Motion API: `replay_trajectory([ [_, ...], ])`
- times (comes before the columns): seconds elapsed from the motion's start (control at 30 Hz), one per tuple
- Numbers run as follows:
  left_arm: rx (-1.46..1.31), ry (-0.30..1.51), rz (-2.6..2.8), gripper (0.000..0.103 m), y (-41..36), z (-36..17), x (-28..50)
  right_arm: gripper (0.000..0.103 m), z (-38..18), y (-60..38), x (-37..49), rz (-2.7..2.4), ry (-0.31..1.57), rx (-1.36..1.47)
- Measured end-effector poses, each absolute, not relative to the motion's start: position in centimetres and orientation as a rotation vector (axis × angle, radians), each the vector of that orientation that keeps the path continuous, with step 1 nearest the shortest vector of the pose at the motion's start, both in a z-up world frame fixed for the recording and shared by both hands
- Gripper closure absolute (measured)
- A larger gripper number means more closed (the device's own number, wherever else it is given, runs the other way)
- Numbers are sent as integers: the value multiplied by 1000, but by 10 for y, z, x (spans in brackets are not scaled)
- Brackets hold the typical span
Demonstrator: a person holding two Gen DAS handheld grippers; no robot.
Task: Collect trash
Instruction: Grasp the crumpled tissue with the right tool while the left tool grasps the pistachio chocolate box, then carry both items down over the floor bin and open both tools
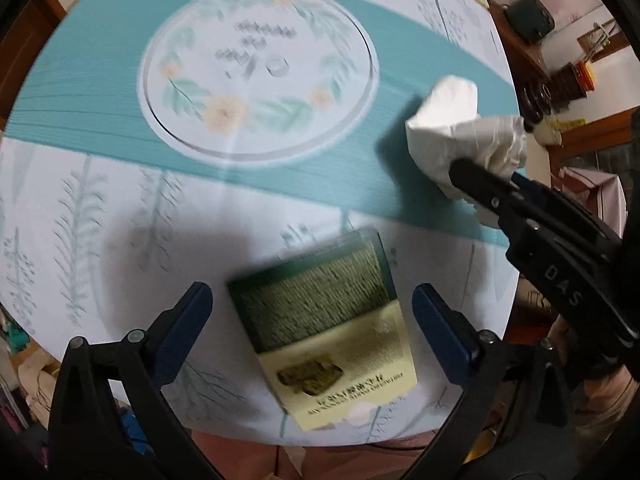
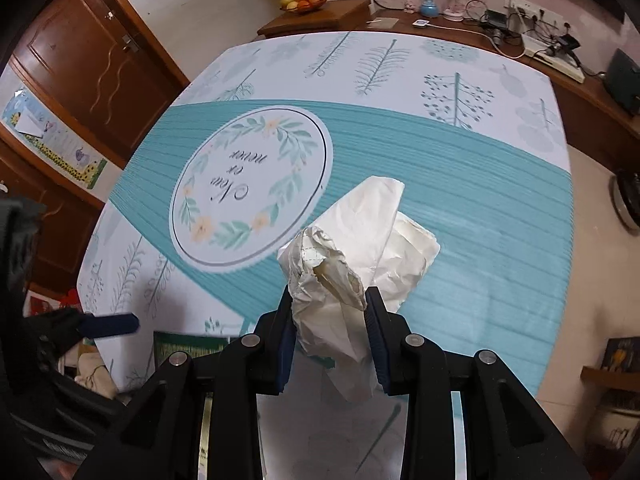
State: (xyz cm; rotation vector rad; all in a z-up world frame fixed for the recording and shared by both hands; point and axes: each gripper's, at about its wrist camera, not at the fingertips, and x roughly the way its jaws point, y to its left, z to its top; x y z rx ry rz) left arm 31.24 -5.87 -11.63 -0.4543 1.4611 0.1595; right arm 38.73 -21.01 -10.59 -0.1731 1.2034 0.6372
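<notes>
we see our right gripper [image 2: 330,336] with its fingers clamped on crumpled white tissue [image 2: 360,248] above the table [image 2: 480,208]. only the left wrist view shows our left gripper [image 1: 312,336], fingers spread wide around a green packet [image 1: 320,320], not touching it.

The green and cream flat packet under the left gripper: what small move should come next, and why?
Probably lower the left gripper and close it on the green and cream flat packet. Its jaws stand wide open on either side of the packet, not touching it, while the right gripper already holds the crumpled white paper.
</notes>
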Motion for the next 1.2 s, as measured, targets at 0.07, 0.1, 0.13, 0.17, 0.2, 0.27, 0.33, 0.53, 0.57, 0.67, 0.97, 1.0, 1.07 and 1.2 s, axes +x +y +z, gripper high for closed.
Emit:
replay_trajectory([
  [0.07,-474,1480,153,3,-66,-122,309,71,-105,-213,382,626,1205,-166],
  [0.1,-480,1489,156,3,-69,-125,308,71,-105,-215,380,618,1208,-157],
  [0.13,-485,1502,159,2,-73,-128,307,71,-105,-217,378,612,1211,-148],
  [0.17,-487,1510,163,2,-75,-132,306,71,-105,-220,374,603,1210,-138],
  [0.2,-489,1520,174,2,-77,-135,305,71,-105,-221,373,597,1209,-135],
  [0.27,-498,1536,197,2,-79,-142,306,71,-104,-224,370,592,1208,-135],
  [0.33,-493,1551,221,2,-82,-147,304,71,-104,-226,366,590,1207,-139],
  [0.53,-486,1557,281,5,-79,-150,296,71,-103,-230,354,608,1218,-148],
  [0.57,-497,1555,291,5,-77,-150,294,71,-103,-231,353,610,1220,-146],
  [0.67,-528,1559,319,6,-66,-148,288,71,-103,-232,349,617,1226,-137],
  [0.97,-476,1562,317,8,-40,-129,266,71,-98,-226,330,648,1245,-88],
  [1.0,-472,1558,315,8,-36,-126,264,71,-97,-225,327,648,1247,-78],
  [1.07,-454,1546,298,8,-27,-117,256,71,-94,-224,318,643,1252,-55],
  [1.2,-406,1523,245,8,-9,-101,240,71,-89,-224,290,601,1253,-1],
])
